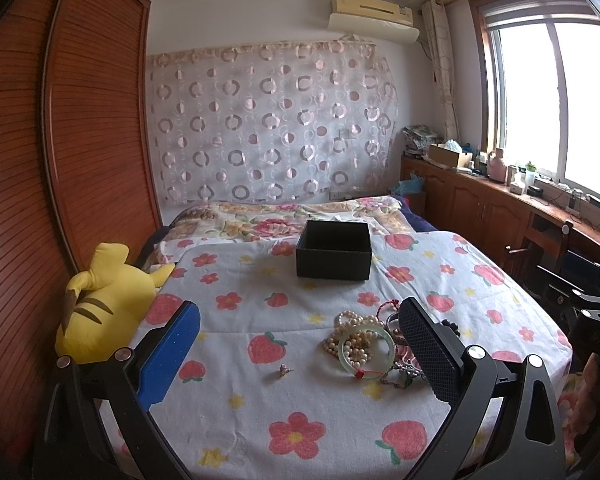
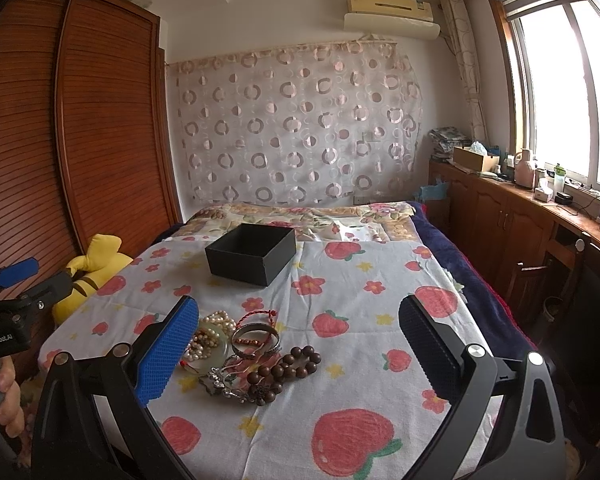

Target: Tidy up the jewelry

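A pile of jewelry lies on the strawberry-print sheet: a pale green bangle (image 1: 366, 352), pearl strands (image 1: 352, 326), a red cord bracelet (image 2: 256, 315), a silver bangle (image 2: 256, 340) and brown wooden beads (image 2: 292, 364). A small ring (image 1: 285, 369) lies apart, left of the pile. An open black box (image 1: 334, 249) (image 2: 251, 254) stands farther back on the bed. My left gripper (image 1: 300, 344) is open and empty, held above the sheet with the pile near its right finger. My right gripper (image 2: 300, 344) is open and empty, with the pile by its left finger.
A yellow plush toy (image 1: 100, 304) lies at the bed's left edge beside a wooden wardrobe (image 1: 80, 128). A wooden cabinet counter (image 2: 540, 216) with clutter runs under the window on the right. A floral blanket (image 1: 284, 216) covers the bed's far end.
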